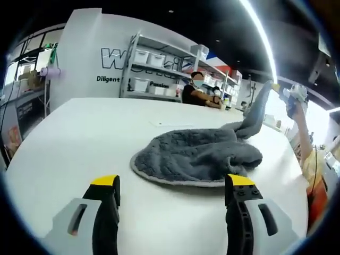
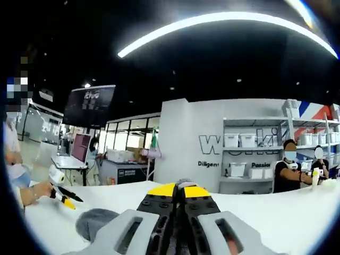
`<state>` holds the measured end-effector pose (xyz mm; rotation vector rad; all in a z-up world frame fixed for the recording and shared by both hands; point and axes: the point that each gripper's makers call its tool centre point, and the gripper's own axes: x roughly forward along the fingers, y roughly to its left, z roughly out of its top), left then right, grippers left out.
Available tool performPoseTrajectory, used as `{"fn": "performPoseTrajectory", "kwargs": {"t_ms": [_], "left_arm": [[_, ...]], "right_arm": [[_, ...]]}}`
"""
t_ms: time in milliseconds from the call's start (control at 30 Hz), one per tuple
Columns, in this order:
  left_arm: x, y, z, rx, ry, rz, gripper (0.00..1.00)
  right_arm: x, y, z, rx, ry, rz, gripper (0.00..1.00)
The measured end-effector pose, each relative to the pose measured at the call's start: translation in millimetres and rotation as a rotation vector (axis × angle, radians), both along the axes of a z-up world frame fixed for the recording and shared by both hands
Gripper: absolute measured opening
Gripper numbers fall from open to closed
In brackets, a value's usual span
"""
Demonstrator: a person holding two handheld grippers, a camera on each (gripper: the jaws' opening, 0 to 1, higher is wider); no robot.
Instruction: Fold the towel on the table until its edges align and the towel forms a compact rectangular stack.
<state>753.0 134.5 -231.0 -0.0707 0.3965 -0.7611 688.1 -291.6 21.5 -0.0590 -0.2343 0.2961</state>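
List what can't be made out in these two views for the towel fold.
- Towel far side, left gripper view: hidden behind its own bunched folds.
- Towel's lifted corner, left gripper view: its tip runs into the glare where the right gripper shows small.
- Right gripper, right gripper view: jaws shut on grey cloth, most of it hidden between them.
- Left gripper: open.

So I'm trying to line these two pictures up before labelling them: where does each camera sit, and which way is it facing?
Left gripper view: rides on the left hand-held gripper, low over the white table, facing the grey towel; its own open jaws show, and the right hand-held gripper lifts a towel corner.
Right gripper view: rides on the right hand-held gripper, raised, facing the room; its shut jaws pinch towel fabric.
Shared: the towel, the table, the shelving with seated people.
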Motion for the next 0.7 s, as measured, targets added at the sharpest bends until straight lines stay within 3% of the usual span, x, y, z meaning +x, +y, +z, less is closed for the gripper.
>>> {"fn": "performPoseTrajectory", "kwargs": {"t_ms": [500,567,667,700], "left_arm": [[2.1,1,4.1,-0.014,-0.008,0.002,0.79],[2.0,1,5.0,-0.017,-0.010,0.003,0.79],[-0.2,0,6.6,-0.024,-0.015,0.002,0.79],[-0.5,0,7.4,-0.026,-0.017,0.005,0.79]], "right_arm": [[-8,-67,79.0,0.004,-0.041,-0.071,0.00],[-10,-77,80.5,0.012,-0.041,-0.090,0.00],[-16,-93,65.7,0.042,-0.014,-0.112,0.00],[-21,-95,51.2,0.065,0.008,-0.116,0.00]]}}
